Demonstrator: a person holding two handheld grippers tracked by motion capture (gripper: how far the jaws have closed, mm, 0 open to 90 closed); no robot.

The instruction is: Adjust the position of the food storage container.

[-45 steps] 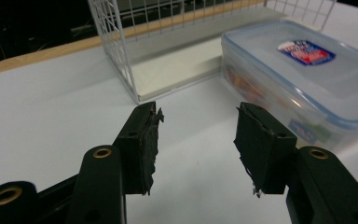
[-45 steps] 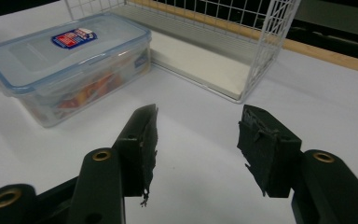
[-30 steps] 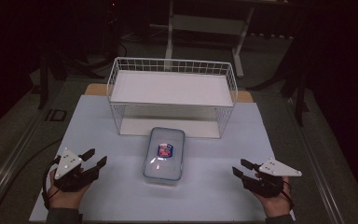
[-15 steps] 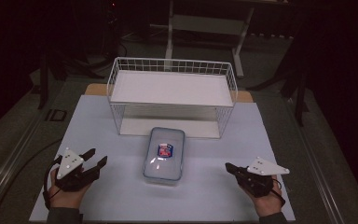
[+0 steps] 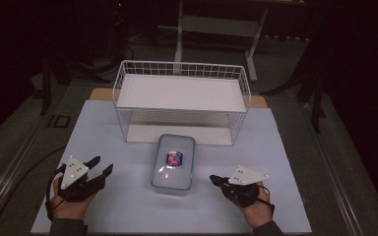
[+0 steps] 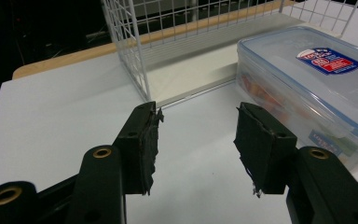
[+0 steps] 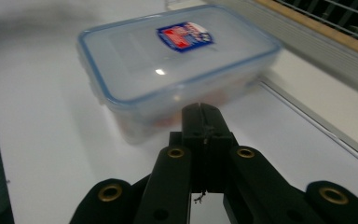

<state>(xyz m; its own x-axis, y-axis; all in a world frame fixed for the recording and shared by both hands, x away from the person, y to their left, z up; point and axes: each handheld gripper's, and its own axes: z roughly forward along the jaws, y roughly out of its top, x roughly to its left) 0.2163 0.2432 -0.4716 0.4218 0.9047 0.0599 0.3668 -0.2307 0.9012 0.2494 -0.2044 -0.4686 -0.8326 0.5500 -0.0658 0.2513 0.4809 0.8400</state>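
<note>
We see a clear food container [image 5: 173, 162] with a blue-rimmed lid and a red-and-blue label, orange showing inside. Beyond our black grippers, a white wire basket [image 5: 182, 101] stands on the pale desk [image 5: 103, 128].

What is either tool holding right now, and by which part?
Nothing. The left tool is open over bare table, and the right tool is shut on nothing, short of the box.

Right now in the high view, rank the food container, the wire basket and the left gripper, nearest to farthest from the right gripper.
From the right gripper:
1. Food container, just beside it at table centre.
2. Left gripper, across the container at the near left.
3. Wire basket, at the back.
</note>
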